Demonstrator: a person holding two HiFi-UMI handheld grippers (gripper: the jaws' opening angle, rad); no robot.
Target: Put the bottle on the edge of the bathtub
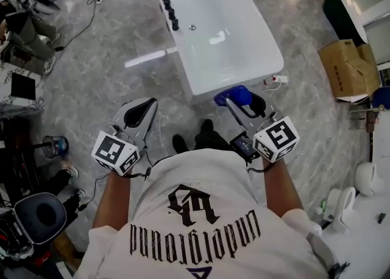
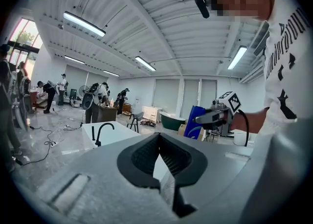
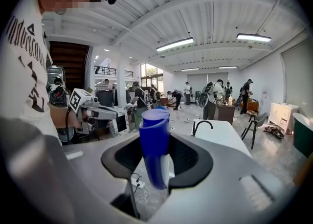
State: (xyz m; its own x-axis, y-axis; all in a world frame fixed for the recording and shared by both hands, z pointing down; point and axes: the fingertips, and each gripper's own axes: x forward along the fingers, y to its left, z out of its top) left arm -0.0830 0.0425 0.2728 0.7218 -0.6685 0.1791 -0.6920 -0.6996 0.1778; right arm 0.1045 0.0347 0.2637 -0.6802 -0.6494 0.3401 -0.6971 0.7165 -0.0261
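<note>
Blue bottle (image 3: pixel 155 145) clamped upright in right gripper (image 1: pixel 242 108) jaws, just off near end of white bathtub (image 1: pixel 207 86). Tub basin shows only drain (image 1: pixel 192 27). Left gripper (image 1: pixel 141 113) jaws together.

From my screen, the only readable word is "Underground", in black gothic letters on the back of the person's white shirt (image 1: pixel 201 223). The shirt is on the near side of the bathtub (image 1: pixel 268 58), and the word appears upside down in the head view, with a black emblem I can't decipher between it and the bathtub. Both gripper views catch part of that word. The cube (image 1: pixel 114 153) on the left gripper (image 1: pixel 145 106) and the cube (image 1: pixel 276 138) on the right gripper (image 1: pixel 236 104) bear black-and-white square markers, patterns rather than letters.
</note>
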